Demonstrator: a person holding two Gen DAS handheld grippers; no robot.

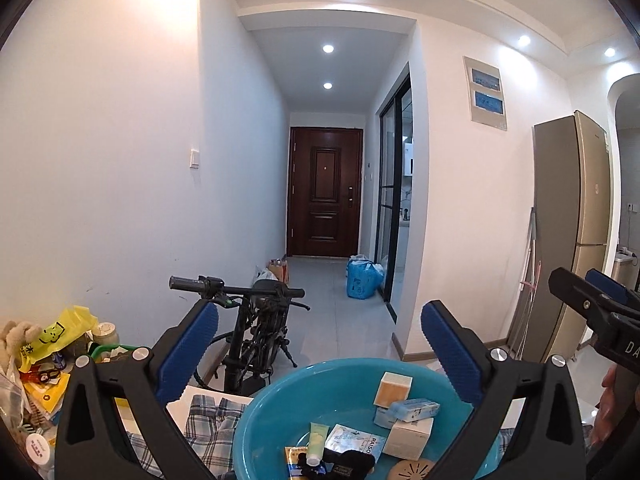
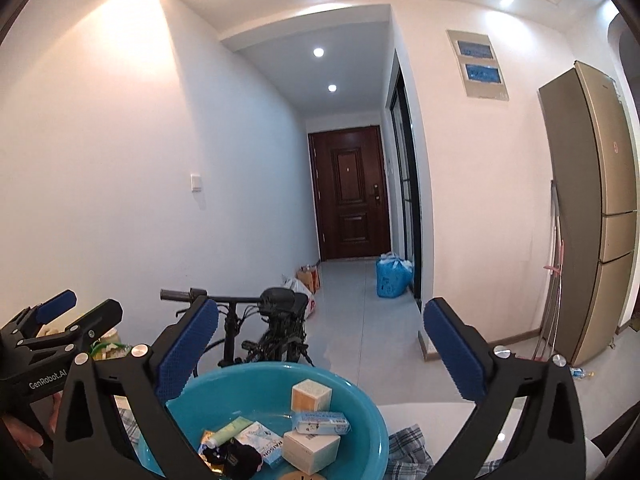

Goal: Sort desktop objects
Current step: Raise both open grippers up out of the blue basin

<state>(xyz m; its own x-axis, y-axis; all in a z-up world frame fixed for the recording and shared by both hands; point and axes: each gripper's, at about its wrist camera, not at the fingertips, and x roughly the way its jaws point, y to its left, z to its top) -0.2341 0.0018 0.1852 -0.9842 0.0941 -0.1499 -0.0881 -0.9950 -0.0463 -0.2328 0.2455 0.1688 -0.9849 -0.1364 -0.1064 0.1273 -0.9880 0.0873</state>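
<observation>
Hovering level above the blue basin (image 1: pixel 272 404), the left gripper (image 1: pixel 316 354) and the right gripper (image 2: pixel 320 354) both stand wide open with nothing between their blue pads, while the small boxes (image 1: pixel 394 390), a green tube (image 1: pixel 318 438) and a black pouch (image 1: pixel 348 460) already lie piled inside. Reaching back for the clutter (image 1: pixel 44 364) at the table's left could sweep a finger against the basin's rim and tip it, since it sits near the edge on a loose checked cloth (image 1: pixel 208 416). Crossing paths is another risk, because the 2 grippers hang close together.
</observation>
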